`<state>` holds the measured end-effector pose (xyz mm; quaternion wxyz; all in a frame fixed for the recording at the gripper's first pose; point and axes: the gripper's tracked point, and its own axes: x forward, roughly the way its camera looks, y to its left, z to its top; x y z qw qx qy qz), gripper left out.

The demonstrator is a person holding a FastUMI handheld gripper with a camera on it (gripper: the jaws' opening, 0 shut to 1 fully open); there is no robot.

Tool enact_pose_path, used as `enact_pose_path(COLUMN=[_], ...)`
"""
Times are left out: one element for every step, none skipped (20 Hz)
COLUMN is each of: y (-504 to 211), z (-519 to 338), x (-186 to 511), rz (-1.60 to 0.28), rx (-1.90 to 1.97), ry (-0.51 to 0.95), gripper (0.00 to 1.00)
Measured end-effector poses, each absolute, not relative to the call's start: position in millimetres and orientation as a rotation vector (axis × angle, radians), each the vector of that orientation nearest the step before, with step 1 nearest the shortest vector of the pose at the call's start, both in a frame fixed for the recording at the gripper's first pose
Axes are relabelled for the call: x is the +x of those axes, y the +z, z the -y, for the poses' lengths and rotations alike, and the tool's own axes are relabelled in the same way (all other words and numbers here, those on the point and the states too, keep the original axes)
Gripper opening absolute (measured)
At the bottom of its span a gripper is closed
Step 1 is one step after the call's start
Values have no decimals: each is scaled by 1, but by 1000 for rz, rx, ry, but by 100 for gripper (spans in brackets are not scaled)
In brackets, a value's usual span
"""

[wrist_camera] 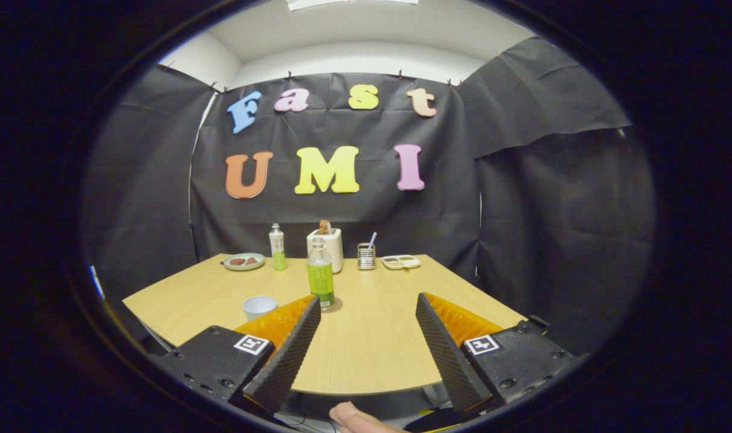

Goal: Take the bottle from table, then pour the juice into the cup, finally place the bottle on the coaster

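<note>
The jaws (369, 304) stand wide, holding nothing. The bottle (321, 273) stands on the bench (366, 349) at 11 o'clock, just beyond the left finger; its label is unreadable. The cup (259, 307) sits at 10 o'clock. Along the far edge: a plate (244, 261), a second bottle (277, 247), a white toaster (327, 243).

— Where does the bottle (321, 272) stand?
— On the table (372, 337), just beyond the left finger (288, 355), the cup (259, 307) to its left.
— And farther?
— A toaster (330, 246) behind it, a plate (244, 261) far left.
</note>
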<state>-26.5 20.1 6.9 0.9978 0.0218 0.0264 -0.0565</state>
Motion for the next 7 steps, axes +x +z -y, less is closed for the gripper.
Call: enact_pose_path(y=[8, 9, 10, 12, 16, 18, 18], z=[-22, -23, -23, -23, -22, -22, -24], x=[-27, -27, -28, -29, -29, -30, -30], rz=[-44, -37, -35, -28, -18, -10, -11], rx=[34, 22, 10, 0, -4, -2, 4], ry=[-106, -104, -107, -113, -125, -131, -127], gripper=[100, 100, 100, 100, 100, 100, 100])
